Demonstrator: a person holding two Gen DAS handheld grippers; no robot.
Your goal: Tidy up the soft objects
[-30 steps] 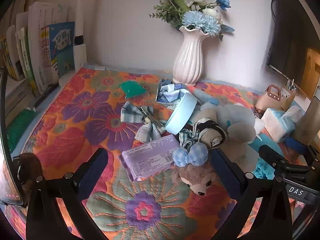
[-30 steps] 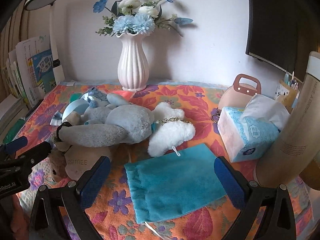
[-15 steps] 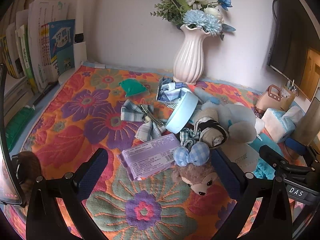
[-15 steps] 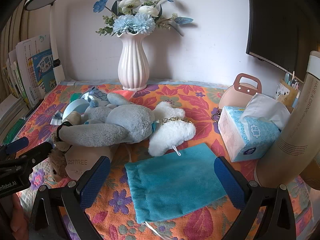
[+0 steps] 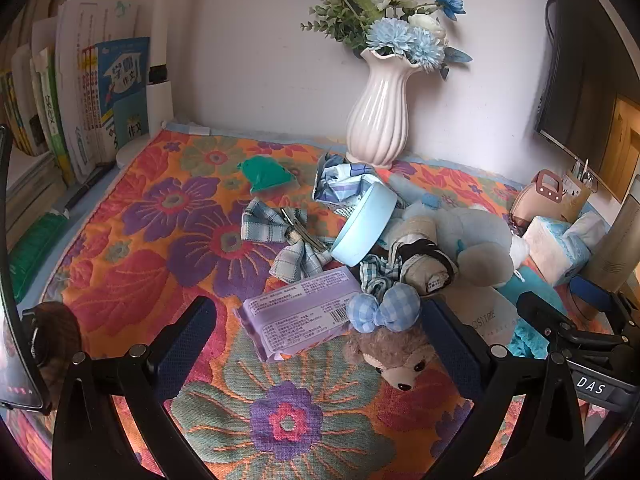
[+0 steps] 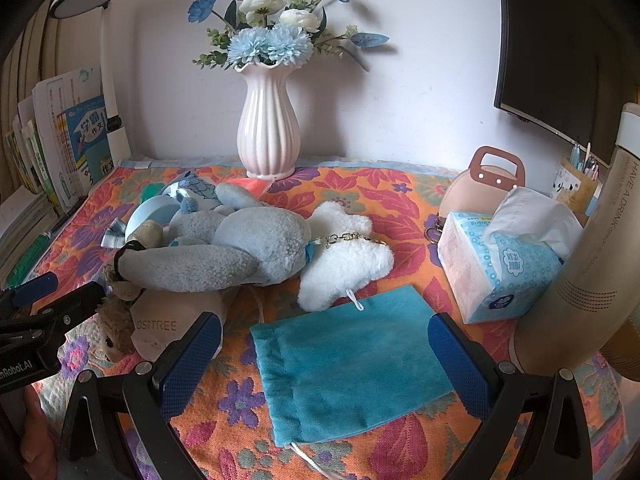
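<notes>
A teal velvet pouch point(image 6: 348, 360) lies flat on the floral cloth, between the open fingers of my right gripper point(image 6: 324, 344), which holds nothing. Behind it rest a white fluffy star point(image 6: 344, 260) and a grey-blue plush point(image 6: 240, 248). My left gripper point(image 5: 320, 328) is open over a purple packet point(image 5: 300, 316) and a small brown bear point(image 5: 394, 360) with a blue checked bow point(image 5: 384, 308). Plaid cloths point(image 5: 276, 232), a pale blue round lid point(image 5: 364, 228) and a green pouch point(image 5: 266, 174) lie farther back.
A white ribbed vase point(image 6: 268, 132) with blue flowers stands at the back wall. Books point(image 5: 80, 100) line the left edge. A tissue pack point(image 6: 500, 264), a pink handled case point(image 6: 480, 192) and a tall beige bottle point(image 6: 592, 260) crowd the right side.
Both views shift only slightly; the left camera has edged a little back and up. No object has moved and both grippers stay open.
</notes>
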